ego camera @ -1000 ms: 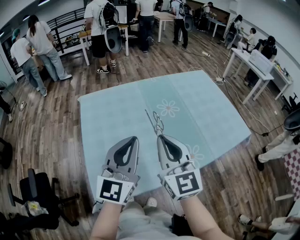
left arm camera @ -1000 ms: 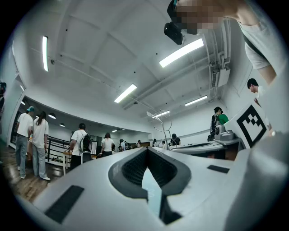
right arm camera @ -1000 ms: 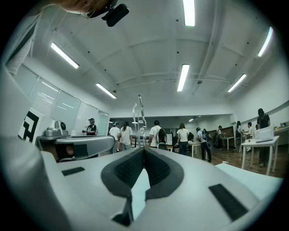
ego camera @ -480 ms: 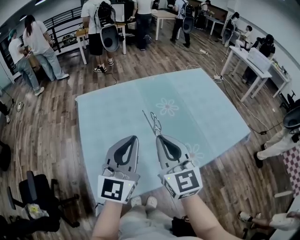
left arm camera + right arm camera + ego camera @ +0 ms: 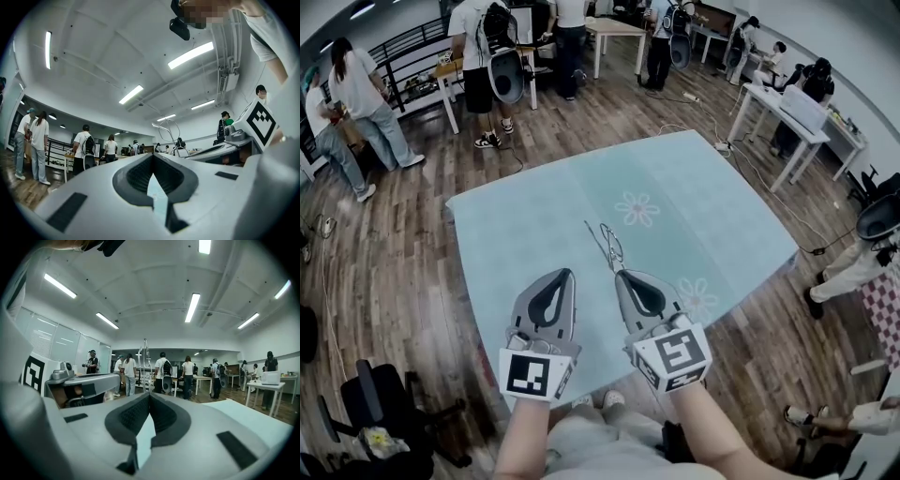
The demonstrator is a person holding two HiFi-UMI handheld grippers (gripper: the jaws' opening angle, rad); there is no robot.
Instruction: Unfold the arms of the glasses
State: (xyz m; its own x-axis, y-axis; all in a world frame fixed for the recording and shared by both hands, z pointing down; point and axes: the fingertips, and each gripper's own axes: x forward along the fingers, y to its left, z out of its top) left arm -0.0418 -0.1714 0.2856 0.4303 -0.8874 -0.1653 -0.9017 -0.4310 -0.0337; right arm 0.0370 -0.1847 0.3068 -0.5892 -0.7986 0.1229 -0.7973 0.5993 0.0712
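**Wire glasses on the blue cloth, both grippers closed and empty just short of them**

The glasses (image 5: 610, 247) are a thin wire pair lying near the middle of the table (image 5: 516, 225), on its pale blue cloth. They sit between two flower prints, one (image 5: 637, 208) farther off and one (image 5: 698, 296) nearer the right edge. A slim straight piece runs from the lens loops toward the far left. The wire is too fine to tell whether the arms are folded in or out.

The right gripper (image 5: 621, 274) is closest, with its tip just short of the glasses – whether it touches them cannot be made out. In the right gripper view the glasses (image 5: 144, 363) stand directly beyond the tip. The right gripper's (image 5: 150, 395) jaws are pressed together with nothing between them. Only the blue cloth shows through the small gap lower down.

The left gripper (image 5: 569, 275) lies beside it, a little apart, and also points across the cloth. In its own view the left gripper's (image 5: 152, 155) jaws meet at the tip and grip nothing – the glasses (image 5: 171, 136) appear ahead and to the right, next to the right gripper's body.

Around the table lie a wooden floor, a black office chair (image 5: 384, 408) at the near left, white tables (image 5: 787, 103) and several people standing at the far end of the room.
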